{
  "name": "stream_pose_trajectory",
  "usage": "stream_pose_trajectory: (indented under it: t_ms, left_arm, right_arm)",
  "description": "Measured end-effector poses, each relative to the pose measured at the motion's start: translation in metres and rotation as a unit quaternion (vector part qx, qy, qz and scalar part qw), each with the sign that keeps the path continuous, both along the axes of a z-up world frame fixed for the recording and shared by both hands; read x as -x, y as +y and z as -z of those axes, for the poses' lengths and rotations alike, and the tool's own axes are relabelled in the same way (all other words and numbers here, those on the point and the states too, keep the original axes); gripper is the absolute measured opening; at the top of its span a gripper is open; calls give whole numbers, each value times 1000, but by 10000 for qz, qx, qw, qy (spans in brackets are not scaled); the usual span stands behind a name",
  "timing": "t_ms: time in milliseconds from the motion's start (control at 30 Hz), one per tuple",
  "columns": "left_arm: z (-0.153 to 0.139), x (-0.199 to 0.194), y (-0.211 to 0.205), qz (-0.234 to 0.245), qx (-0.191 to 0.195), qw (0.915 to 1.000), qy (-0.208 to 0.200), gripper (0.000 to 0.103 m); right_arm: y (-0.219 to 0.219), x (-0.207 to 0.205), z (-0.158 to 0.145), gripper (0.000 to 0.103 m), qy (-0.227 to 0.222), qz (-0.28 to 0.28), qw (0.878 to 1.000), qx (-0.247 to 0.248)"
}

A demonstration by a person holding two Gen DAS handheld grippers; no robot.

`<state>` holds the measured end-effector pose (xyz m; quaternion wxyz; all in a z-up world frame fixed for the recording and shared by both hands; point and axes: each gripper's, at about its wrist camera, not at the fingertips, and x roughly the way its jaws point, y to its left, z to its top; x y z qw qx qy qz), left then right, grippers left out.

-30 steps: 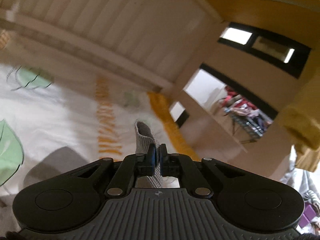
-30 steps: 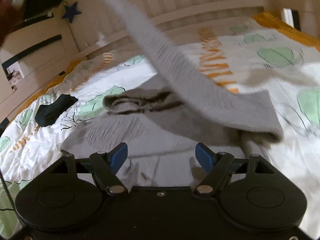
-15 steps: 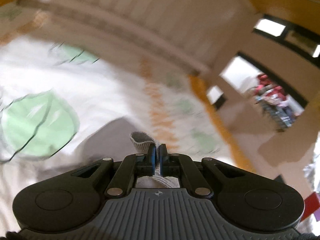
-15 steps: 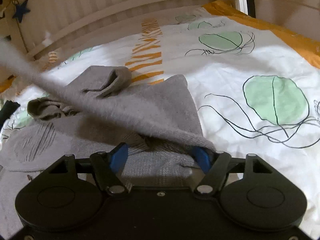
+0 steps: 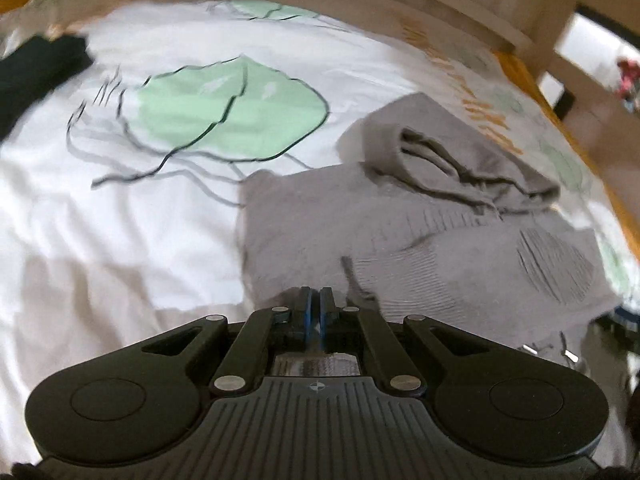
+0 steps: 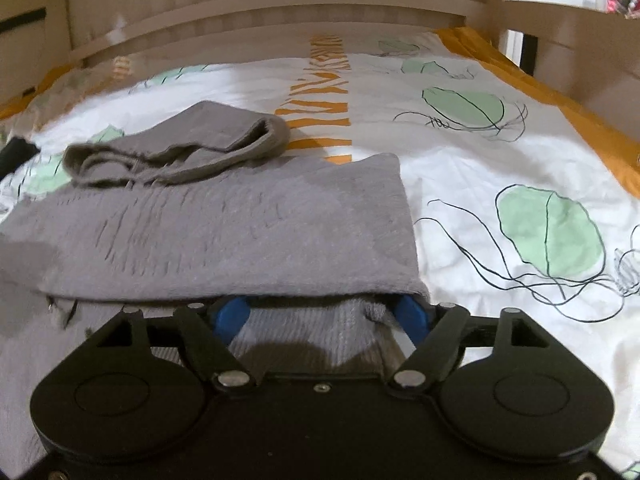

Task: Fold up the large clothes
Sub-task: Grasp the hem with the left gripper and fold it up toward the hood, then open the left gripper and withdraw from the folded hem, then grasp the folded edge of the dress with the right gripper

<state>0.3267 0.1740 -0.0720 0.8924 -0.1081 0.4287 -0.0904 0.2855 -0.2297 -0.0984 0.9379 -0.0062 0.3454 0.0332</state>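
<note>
A: How is the left gripper (image 5: 314, 300) set?

B: It tilts down toward the bed, low over the near edge of the grey hoodie (image 5: 420, 236). Its jaws are together; whether a bit of cloth is pinched between them, I cannot tell, as the view is blurred there.

A: And the right gripper (image 6: 320, 312)?

B: Also angled down at the bed. Its jaws stand wide apart and have just been opening. The folded edge of the grey hoodie (image 6: 240, 228) drapes over the tips of both blue pads (image 6: 230, 316), and ribbed grey knit lies in the gap between them, but the pads do not press on it.

A: Where does the garment lie?

B: Flat on the white duvet (image 6: 500, 168) with its green blobs and orange stripe, one layer turned over the body. The hood (image 6: 180, 152) sits bunched at the far end, toward the slatted wooden headboard (image 6: 280, 12).

A: Anything else about?

B: A dark garment (image 5: 36, 68) lies well apart at the far left of the left wrist view. The orange border (image 6: 560, 108) runs down the right side of the bed. Nothing lies on top of the hoodie.
</note>
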Motion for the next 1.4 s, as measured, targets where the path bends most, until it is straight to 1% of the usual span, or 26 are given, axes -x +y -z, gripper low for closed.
stream_pose_trajectory:
  t_ms: [33,100,233,300,333,400,433,467,500,533,567,633,733,767,833,900,1000,1067,1133,1200,1300,1400]
  left_arm:
    - [0,1,3,-84,106,9999,-14,4]
    - [-3,5,5,-187,150,9997,-84,4]
    - [-23,19,-8,-37,-156,9984,-534,4]
    - [-33,25,-19,117,-262,9964,-803,5]
    - [-35,26,-25,200,-305,9951,-918,9]
    - [-41,28,-39,342,-361,9931,-1060,10]
    - [-40,26,-47,432,-383,9924,-1083,18]
    - [-38,25,-54,512,-408,9920,-1078,31]
    - [-36,23,-61,569,-443,9917,-1063,35]
    - [-32,21,-67,594,-482,9916,-1044,37]
    - [-27,19,-72,595,-501,9919,-1001,37]
    - [-15,14,-77,516,-487,9941,-825,37]
    - [7,9,-72,277,-427,9978,-425,38]
    - [13,9,-69,238,-367,9984,-351,38]
    - [18,12,-65,256,-267,9983,-448,38]
    - [17,13,-66,356,-359,9977,-456,39]
    - [7,9,-69,488,-531,9968,-349,40]
    - [-5,6,-69,567,-512,9965,-324,41]
    - [-18,1,-69,609,-505,9957,-483,44]
    - [-30,-7,-70,643,-597,9940,-650,46]
    - [-40,-28,-75,654,-843,9907,-850,47]
    - [-44,-48,-82,600,-1032,9875,-1032,47]
  right_arm:
    - [1,3,-1,88,56,-43,10000,-10]
    - [3,10,-2,91,219,-129,9997,-68]
    - [4,26,-8,91,468,-315,9982,-180]
    - [2,34,-18,91,405,-432,9975,-374]
    - [0,38,-25,91,320,-508,9969,-511]
    - [-2,42,-37,91,73,-611,9953,-751]
    - [-3,42,-42,91,-75,-614,9947,-819]
    - [-3,39,-47,91,-225,-608,9942,-856]
    - [-3,34,-50,91,-342,-594,9940,-849]
    - [-2,29,-50,91,-405,-565,9943,-806]
    - [-2,21,-49,91,-440,-508,9950,-745]
    - [-2,6,-41,91,-358,-442,9959,-697]
    - [-4,-13,-17,90,-94,-362,9981,-495]
    - [-6,-15,-9,90,15,-334,9985,-428]
    - [-9,-14,5,91,194,-276,9988,-354]
    - [-13,-8,8,91,87,-323,9987,-396]
    - [-13,-8,2,91,218,-341,9984,-384]
    - [-12,-7,-7,92,261,-371,9981,-425]
    - [-14,-5,-21,90,137,-487,9968,-620]
    - [-13,-4,-40,91,-109,-585,9956,-725]
    - [-7,-13,-61,91,-353,-762,9944,-647]
    - [4,-37,-73,91,-490,-916,9936,-451]
